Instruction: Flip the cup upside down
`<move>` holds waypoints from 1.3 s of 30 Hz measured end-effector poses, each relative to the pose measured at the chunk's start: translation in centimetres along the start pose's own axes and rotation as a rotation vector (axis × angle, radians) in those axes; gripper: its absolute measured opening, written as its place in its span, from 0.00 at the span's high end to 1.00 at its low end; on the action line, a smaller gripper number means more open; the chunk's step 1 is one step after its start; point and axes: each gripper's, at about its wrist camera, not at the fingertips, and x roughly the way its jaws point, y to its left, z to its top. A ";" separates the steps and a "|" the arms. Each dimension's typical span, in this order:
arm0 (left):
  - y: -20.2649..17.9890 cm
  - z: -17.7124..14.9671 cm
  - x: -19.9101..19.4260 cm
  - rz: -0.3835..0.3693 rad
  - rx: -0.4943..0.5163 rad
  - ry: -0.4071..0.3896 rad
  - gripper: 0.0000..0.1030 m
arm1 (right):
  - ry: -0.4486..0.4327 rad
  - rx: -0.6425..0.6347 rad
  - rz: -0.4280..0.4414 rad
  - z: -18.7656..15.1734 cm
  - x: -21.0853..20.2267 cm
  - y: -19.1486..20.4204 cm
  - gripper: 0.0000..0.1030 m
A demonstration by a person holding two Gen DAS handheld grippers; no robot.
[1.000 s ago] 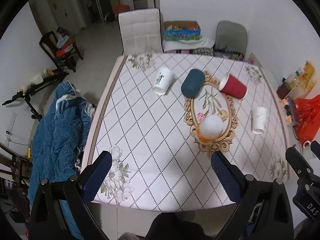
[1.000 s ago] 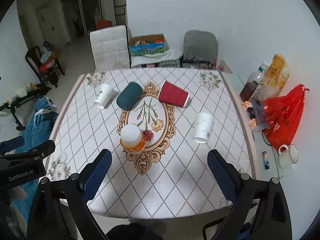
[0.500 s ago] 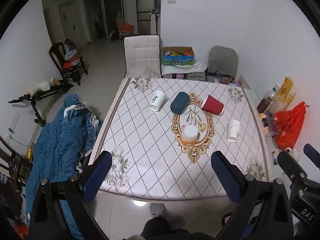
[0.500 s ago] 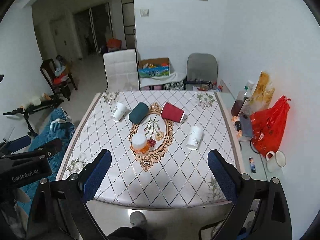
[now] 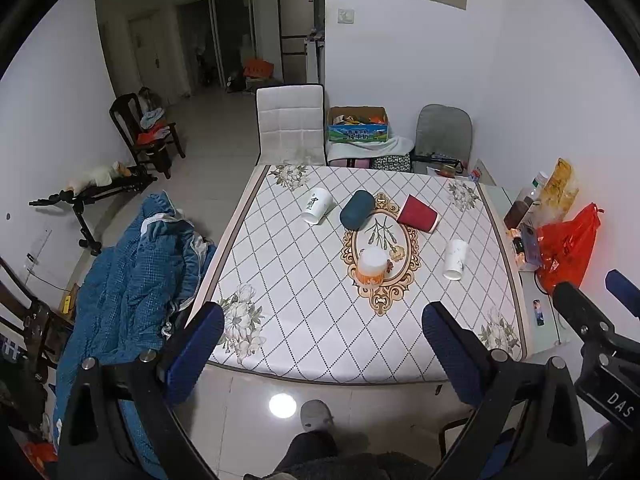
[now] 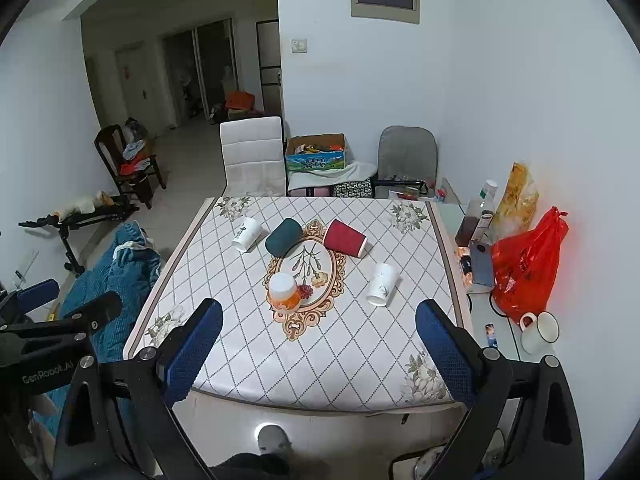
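Orange cup (image 6: pixel 283 292) stands inverted, axis vertical; both hand-held grippers (image 5: pixel 322 340) (image 6: pixel 318 338) released.

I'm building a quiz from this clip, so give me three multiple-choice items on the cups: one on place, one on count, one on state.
1. Where does the orange-rimmed cup stand?
A. on the oval floral emblem
B. on the white chair
C. on the floor

2. How many cups are on the table?
A. three
B. five
C. seven

3. How does the red cup rest?
A. upright
B. upside down
C. on its side

Answers: 1 A, its base-up body stands on the emblem's near left edge. 2 B, two white cups, a teal cup, the red one and the orange-rimmed one. 3 C, its wall lies on the cloth with the mouth pointing right.
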 end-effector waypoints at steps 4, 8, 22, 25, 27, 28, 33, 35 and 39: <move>0.0 -0.2 -0.3 0.000 -0.002 -0.002 0.01 | 0.007 0.001 0.006 -0.2 -0.2 -0.3 0.04; 0.0 -0.3 -0.3 0.000 0.000 -0.001 0.01 | 0.014 0.001 0.012 -0.2 0.0 -0.3 0.04; 0.3 -1.0 -1.5 -0.019 0.000 -0.004 0.01 | 0.018 -0.004 0.006 -0.6 0.0 -0.3 0.04; 0.6 -1.1 -1.7 -0.024 0.005 -0.004 0.01 | 0.020 -0.005 0.004 -0.8 -0.1 -0.3 0.04; 0.8 -1.0 -1.8 -0.026 0.006 -0.004 0.01 | 0.020 -0.004 0.004 -1.0 -0.3 -0.2 0.04; 0.9 -1.0 -1.8 -0.026 0.006 -0.004 0.01 | 0.020 -0.005 0.002 -1.1 -0.4 -0.2 0.04; 0.8 -1.0 -1.7 -0.026 0.005 -0.004 0.01 | 0.020 -0.006 0.004 -1.1 -0.5 -0.2 0.04; 0.9 -1.1 -1.8 -0.025 0.004 -0.004 0.01 | 0.021 -0.005 0.006 -1.1 -0.5 -0.2 0.04; 1.1 -1.2 -1.9 -0.023 0.001 -0.003 0.01 | 0.022 -0.006 0.009 -1.4 -0.7 0.0 0.04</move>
